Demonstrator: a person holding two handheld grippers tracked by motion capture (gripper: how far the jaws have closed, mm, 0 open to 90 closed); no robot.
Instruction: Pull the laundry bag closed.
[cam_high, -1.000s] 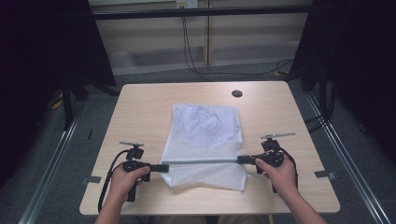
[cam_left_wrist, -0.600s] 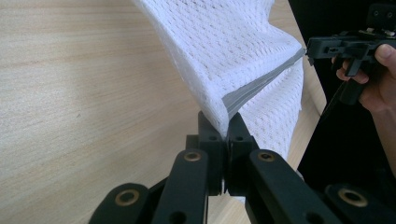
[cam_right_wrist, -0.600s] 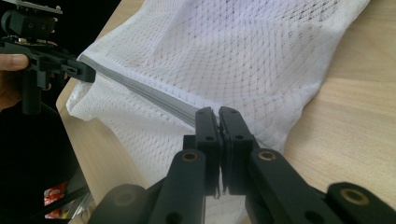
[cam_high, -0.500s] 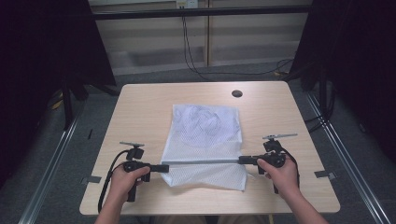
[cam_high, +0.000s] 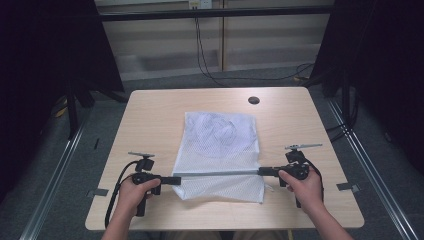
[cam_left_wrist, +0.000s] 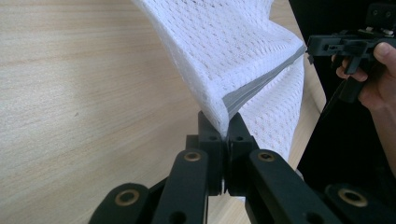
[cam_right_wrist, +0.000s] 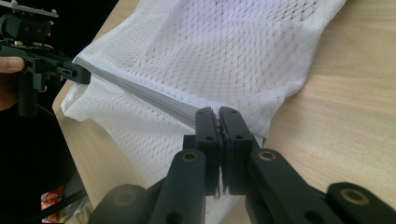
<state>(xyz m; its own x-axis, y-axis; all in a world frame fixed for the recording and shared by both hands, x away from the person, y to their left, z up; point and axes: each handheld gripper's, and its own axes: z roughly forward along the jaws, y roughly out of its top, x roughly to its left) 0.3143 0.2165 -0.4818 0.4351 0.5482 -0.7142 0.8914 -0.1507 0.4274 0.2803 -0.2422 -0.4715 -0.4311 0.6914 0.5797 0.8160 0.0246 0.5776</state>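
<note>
A white mesh fabric bag with a grey band along one edge (cam_high: 220, 150) lies near the middle of a pale wooden table (cam_high: 150, 115), its near end lifted and pulled taut between two hand-held black two-jaw tools. The left gripper (cam_high: 176, 180), held in the person's left hand (cam_high: 134, 192), has its jaws pressed together on the left end of the grey band; in the left gripper view the mesh bag (cam_left_wrist: 233, 51) rises from between the closed left gripper (cam_left_wrist: 227, 128) and drapes away toward the right hand (cam_left_wrist: 380, 79) farther off. The right gripper (cam_high: 262, 171), held in the right hand (cam_high: 302, 187), likewise pinches the opposite end of the band; in the right gripper view the jaws of the right gripper (cam_right_wrist: 218, 114) are shut on the grey edge, with the bag (cam_right_wrist: 224, 51) spread over the tabletop (cam_right_wrist: 350, 107) beyond and the left gripper (cam_right_wrist: 77, 74) gripping the far end. The band runs straight between both tools across the bag's near part. A small dark round hole (cam_high: 253, 100) marks the table's far side, well apart from the bag.
</note>
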